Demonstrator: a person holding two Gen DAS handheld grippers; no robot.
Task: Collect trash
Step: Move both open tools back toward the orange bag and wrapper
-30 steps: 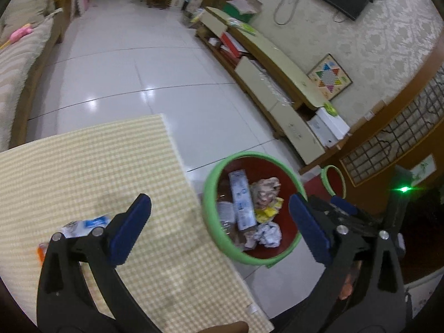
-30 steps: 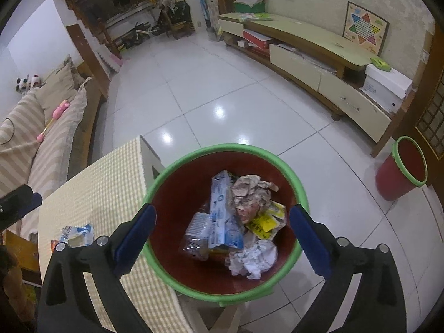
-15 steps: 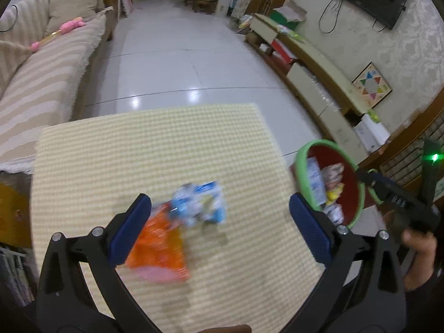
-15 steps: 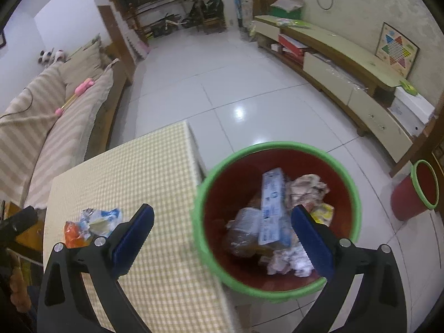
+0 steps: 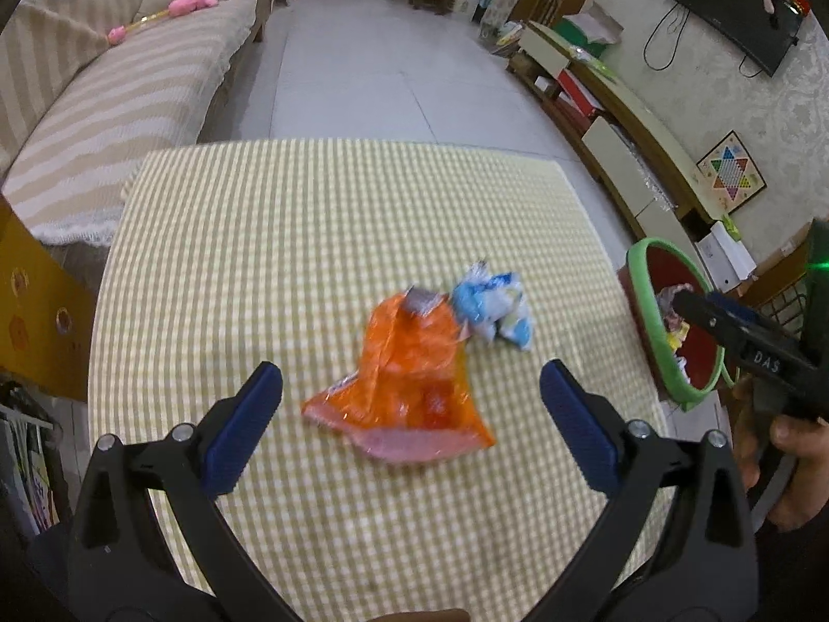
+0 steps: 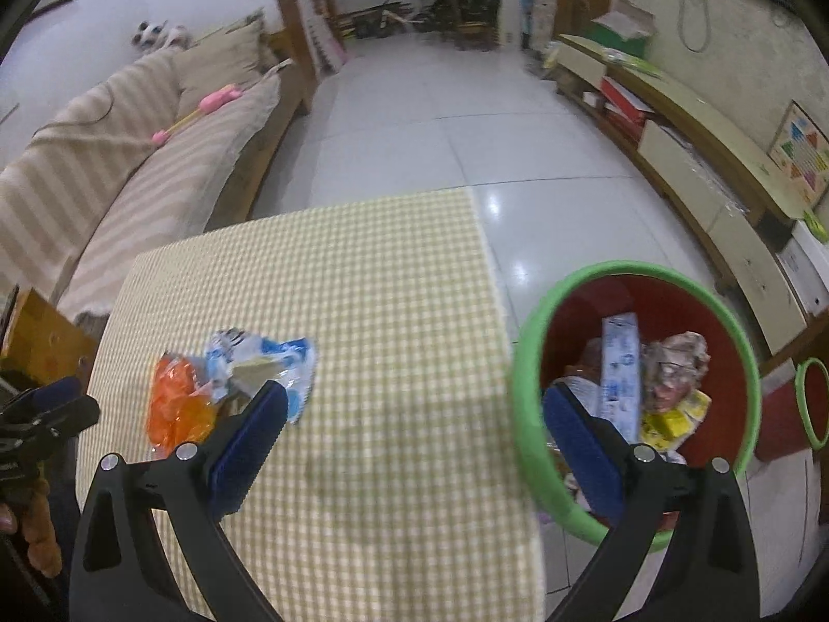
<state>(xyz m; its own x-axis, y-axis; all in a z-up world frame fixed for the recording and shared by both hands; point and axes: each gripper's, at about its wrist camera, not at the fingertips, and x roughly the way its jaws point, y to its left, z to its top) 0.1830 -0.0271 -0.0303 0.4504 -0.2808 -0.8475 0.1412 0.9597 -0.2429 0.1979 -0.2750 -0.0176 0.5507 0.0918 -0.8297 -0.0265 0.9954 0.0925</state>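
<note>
Living room: white tiled floor [image 5: 373,62], striped sofa [image 5: 103,88] along one side, low cabinet [image 5: 611,119] along the other wall.
Table with yellow checked cloth [image 5: 311,238], in foreground of both views.
Orange wrapper [image 5: 409,389]: flat on cloth near table centre, crumpled, between and just ahead of left gripper's fingers.
Blue-and-white wrapper [image 5: 492,306]: crumpled, touching far right edge of orange wrapper, partly overlapping it in right wrist view.
Red bin with green rim [image 6: 637,399]: off table's right edge, just beside cloth; held paper, a blue-and-white carton, yellow scraps.
Second, smaller red bin [image 6: 808,409]: on floor farther right, well apart.
Left gripper [image 5: 409,414]: jaws spread wide, empty, low over cloth before orange wrapper.
Right gripper [image 6: 414,446]: jaws spread wide, empty, straddling table edge and bin rim; right finger over bin.
Hand [image 5: 782,461] on right gripper's handle, seen at edge of left wrist view.
</note>
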